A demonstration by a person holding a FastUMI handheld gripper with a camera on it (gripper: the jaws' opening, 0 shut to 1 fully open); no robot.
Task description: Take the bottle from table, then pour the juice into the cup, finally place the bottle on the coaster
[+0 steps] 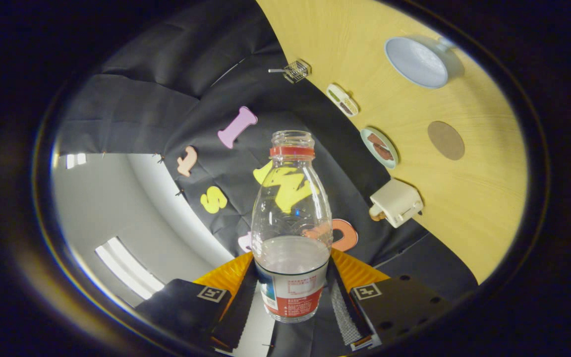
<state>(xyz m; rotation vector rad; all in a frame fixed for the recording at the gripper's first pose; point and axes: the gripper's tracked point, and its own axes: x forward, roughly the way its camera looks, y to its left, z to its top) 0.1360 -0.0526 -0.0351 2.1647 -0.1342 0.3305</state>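
while the view is rolled far over, the scene reads as a pour under way.
gripper: the gripper (293, 292) is clenched on the bottle, one finger pressing each side of its labelled lower body, a grasp low enough to leave the neck free for tipping.
bottle: the bottle (291, 233) sits between the fingers, clear plastic, cap off, red ring at the neck, liquid filling only the lower part; it is lifted off the worktop.
tilt: the worktop (464, 208) stands steeply slanted beside the bottle, which suggests the hand is rolling the gripper to bring the mouth down; whether liquid is leaving the mouth, i cannot tell.
cup: the pale round cup (417, 62) lies far along the worktop, well apart from the bottle mouth.
coaster: the brown round coaster (445, 140) sits bare between the cup and the nearer things, ready for the last step.
others: a white boxy appliance (397, 202), a small plate (379, 147) with brown pieces, an oval dish (342, 99) and a wire basket (296, 71) line the worktop edge by the booth wall.
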